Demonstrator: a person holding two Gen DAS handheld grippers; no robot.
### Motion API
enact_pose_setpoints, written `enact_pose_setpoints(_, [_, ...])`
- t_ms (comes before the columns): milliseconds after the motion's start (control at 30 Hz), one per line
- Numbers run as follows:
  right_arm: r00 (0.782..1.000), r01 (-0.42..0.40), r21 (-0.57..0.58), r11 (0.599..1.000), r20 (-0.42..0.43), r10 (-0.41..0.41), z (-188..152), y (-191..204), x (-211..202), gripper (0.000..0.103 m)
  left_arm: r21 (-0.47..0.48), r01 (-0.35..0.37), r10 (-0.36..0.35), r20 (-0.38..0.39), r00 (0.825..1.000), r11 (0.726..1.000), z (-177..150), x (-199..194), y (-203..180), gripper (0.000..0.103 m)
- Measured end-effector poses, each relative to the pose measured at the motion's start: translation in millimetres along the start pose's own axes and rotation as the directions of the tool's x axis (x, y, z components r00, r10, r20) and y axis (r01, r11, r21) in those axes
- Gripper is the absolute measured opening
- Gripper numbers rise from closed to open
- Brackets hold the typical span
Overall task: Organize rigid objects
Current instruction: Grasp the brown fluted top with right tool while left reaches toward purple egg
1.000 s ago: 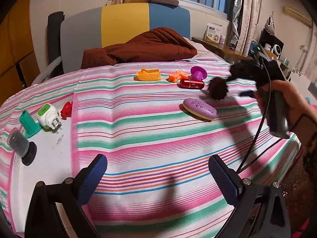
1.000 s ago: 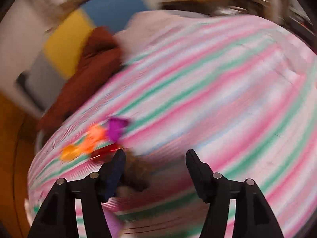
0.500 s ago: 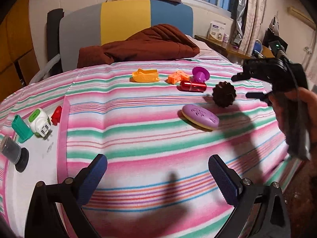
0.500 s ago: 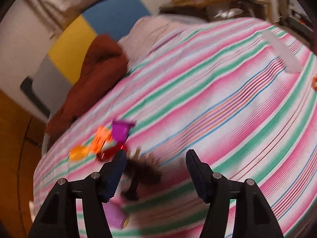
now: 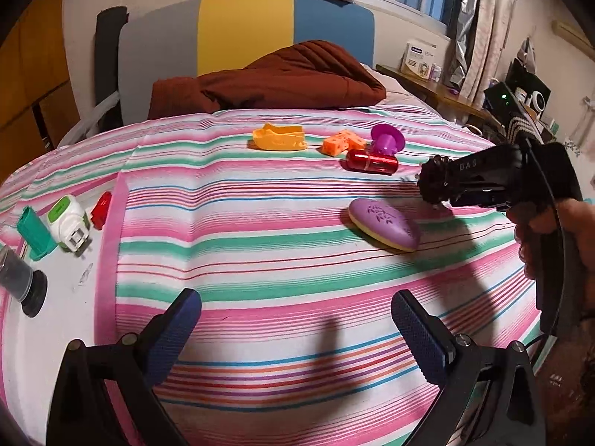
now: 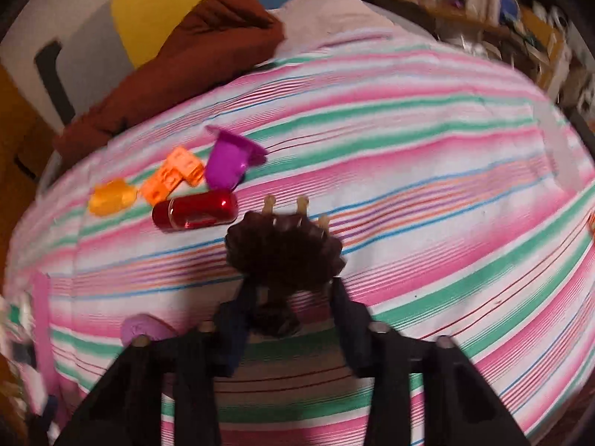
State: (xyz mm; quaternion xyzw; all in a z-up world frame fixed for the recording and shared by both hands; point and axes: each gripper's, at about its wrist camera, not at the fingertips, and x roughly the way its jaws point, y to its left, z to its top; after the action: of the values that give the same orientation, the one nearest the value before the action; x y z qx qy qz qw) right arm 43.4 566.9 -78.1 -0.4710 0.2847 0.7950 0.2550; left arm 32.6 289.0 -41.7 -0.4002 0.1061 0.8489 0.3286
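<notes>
The right gripper (image 6: pixel 293 297) pinches a dark brown spiky ball (image 6: pixel 284 249), its fingers pressed against the ball's sides at frame centre in the right wrist view. In the left wrist view the ball (image 5: pixel 433 182) sits at right of centre, above the striped sheet (image 5: pixel 260 245). The left gripper (image 5: pixel 297 330) is spread with nothing between its fingers, low in the frame. A red capsule (image 5: pixel 372 161), purple cup (image 5: pixel 386 139), orange blocks (image 5: pixel 342 142) and yellow boat (image 5: pixel 279 137) cluster at upper centre. A purple oval (image 5: pixel 385 223) lies just below the ball.
</notes>
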Motion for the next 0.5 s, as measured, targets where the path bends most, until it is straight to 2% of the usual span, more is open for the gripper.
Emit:
enact_pose_setpoints(100, [0.998, -0.05, 0.061, 0.997, 0.027, 0.049, 1, -16, -8, 0.023, 0.021, 0.004, -0.004, 0.007, 1.0, 1.0, 5, 3, -7, 0.103])
enact_pose_setpoints(200, [0.996, -0.079, 0.102, 0.992, 0.056, 0.073, 3, -26, -14, 0.023, 0.02, 0.008, -0.008, -0.004, 1.0, 1.0, 10, 8, -12, 0.103])
enact_pose_setpoints(433, [0.988, -0.118, 0.152, 0.981, 0.117, 0.101, 5, -43, -25, 0.023, -0.059, 0.062, -0.066, -0.075, 0.995, 0.996, 33, 38, -29, 0.103])
enact_pose_setpoints(500, [0.987, -0.111, 0.146, 0.983, 0.131, 0.092, 9, -36, -29, 0.023, -0.085, 0.062, -0.07, -0.095, 0.993, 0.994, 39, 47, -34, 0.103])
